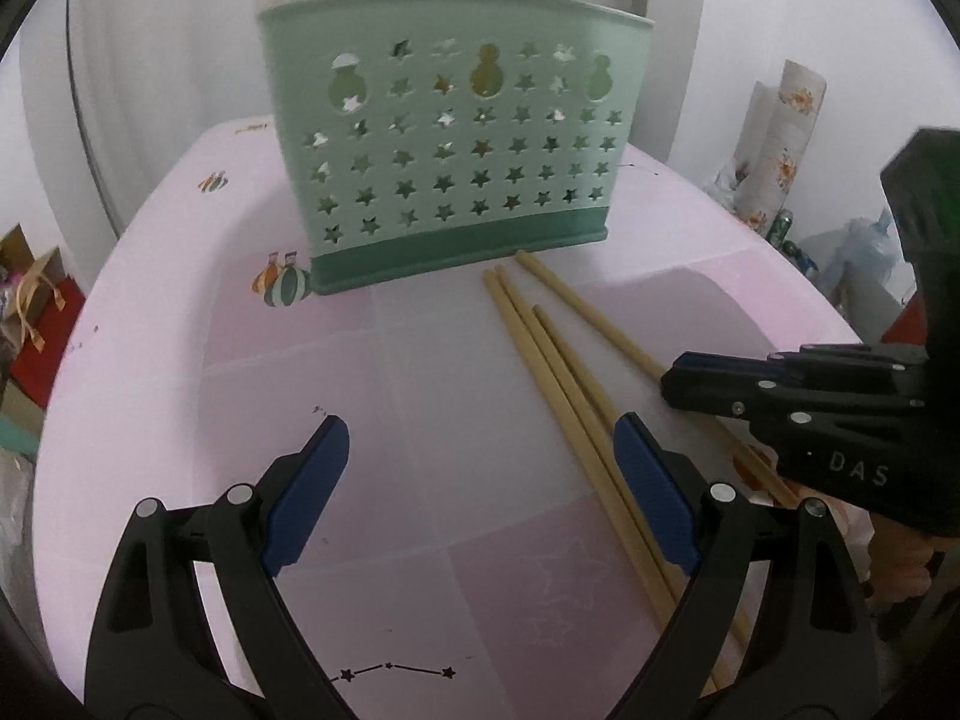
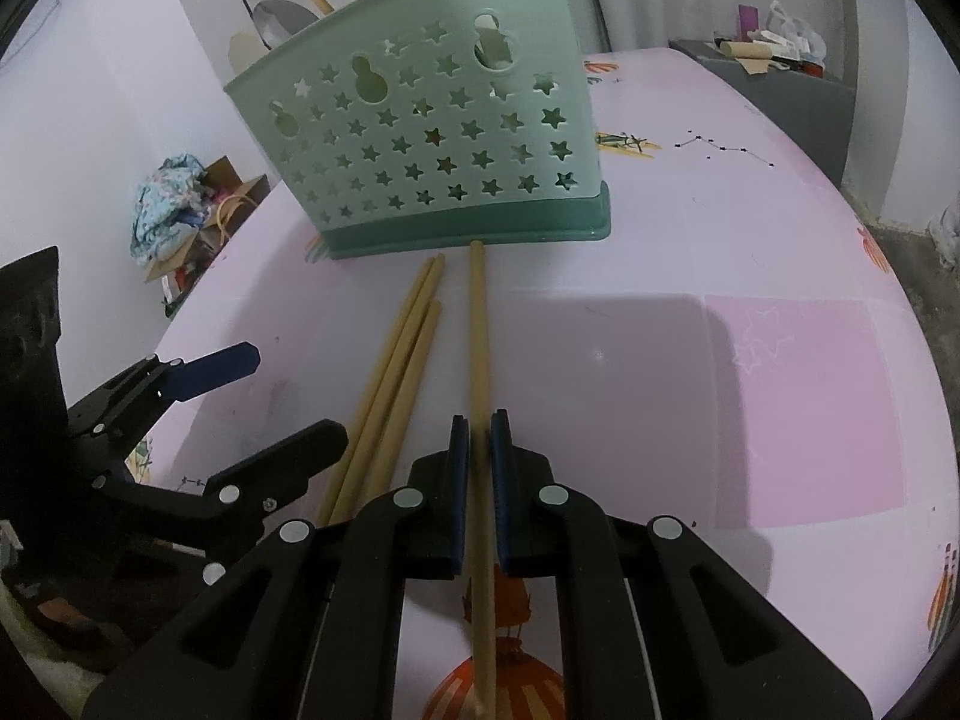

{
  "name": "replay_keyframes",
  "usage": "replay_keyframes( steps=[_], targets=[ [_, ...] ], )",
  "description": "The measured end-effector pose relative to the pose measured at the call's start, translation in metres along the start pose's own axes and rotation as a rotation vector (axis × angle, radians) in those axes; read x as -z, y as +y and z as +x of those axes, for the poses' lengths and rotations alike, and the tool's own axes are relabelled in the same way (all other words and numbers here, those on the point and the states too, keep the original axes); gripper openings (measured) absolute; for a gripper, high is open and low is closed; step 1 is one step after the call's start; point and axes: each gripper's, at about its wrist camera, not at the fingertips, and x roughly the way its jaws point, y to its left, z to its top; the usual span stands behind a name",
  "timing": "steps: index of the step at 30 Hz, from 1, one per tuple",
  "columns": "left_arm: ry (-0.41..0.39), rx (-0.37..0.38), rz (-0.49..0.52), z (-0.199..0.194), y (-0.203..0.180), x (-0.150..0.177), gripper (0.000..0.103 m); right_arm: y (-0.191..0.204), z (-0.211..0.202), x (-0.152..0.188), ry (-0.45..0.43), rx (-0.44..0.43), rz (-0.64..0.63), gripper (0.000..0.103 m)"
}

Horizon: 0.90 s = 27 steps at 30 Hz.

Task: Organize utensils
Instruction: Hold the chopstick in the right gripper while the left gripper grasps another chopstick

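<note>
A table [image 1: 180,312] under a pale pink printed cloth [image 2: 780,360] carries a green star-punched utensil basket [image 1: 444,150] at its far side. Near it lie four wooden chopsticks [image 1: 540,360]: three bunched together on the left, a single chopstick [image 2: 478,330] just to their right.

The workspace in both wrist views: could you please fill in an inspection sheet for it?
Surface: pink printed tablecloth.
Job's things: green holder upright with utensils inside; four chopsticks on the cloth, three loose, one separate.
Clutter: nothing seen on the cloth.
Grippers: right gripper shut on the separate chopstick; left gripper open, empty, beside the loose three.
Cables: nothing seen.
Surroundings: paper rolls, bags, boxes off the table.
</note>
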Motion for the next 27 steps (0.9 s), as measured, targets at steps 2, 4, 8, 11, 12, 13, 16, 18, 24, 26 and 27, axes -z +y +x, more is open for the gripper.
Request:
replay_keyframes(
  steps=[2,4,8,11,12,13,16,18,24,26,27],
  targets=[
    [0.017,0.005,0.000,0.003,0.000,0.001,0.086,0.000,0.000,0.000,-0.001,-0.002,0.002,0.008],
    [0.029,0.005,0.024,0.005,-0.003,0.002,0.087,0.000,0.000,0.000,-0.004,-0.005,0.006,0.008],
    [0.036,0.006,0.018,0.007,-0.004,0.002,0.087,-0.002,0.002,-0.002,-0.001,-0.018,0.021,0.008],
    [0.032,-0.001,-0.009,0.004,0.001,0.004,0.087,-0.001,0.001,-0.001,0.000,-0.019,0.017,0.008],
    [0.030,0.006,-0.021,0.005,0.002,0.003,0.087,-0.002,0.001,-0.001,0.001,-0.019,0.019,0.008],
    [0.026,0.019,-0.039,0.004,0.005,0.003,0.087,-0.002,0.001,-0.001,0.000,-0.020,0.022,0.008],
    [0.019,0.019,-0.067,0.005,0.013,0.001,0.087,-0.004,0.001,0.000,-0.004,-0.029,0.026,0.008],
    [0.024,0.007,-0.060,0.006,0.011,0.001,0.087,-0.005,0.001,-0.001,0.000,-0.032,0.032,0.008],
    [0.057,-0.052,0.039,0.014,-0.006,-0.001,0.088,-0.005,0.001,-0.001,0.000,-0.033,0.035,0.008],
    [0.057,-0.048,0.031,0.014,-0.005,-0.002,0.088,-0.005,0.000,0.000,-0.003,-0.034,0.034,0.008],
    [0.053,-0.045,0.014,0.013,-0.003,-0.002,0.088,-0.005,0.001,0.000,-0.003,-0.033,0.033,0.008]
  ],
)
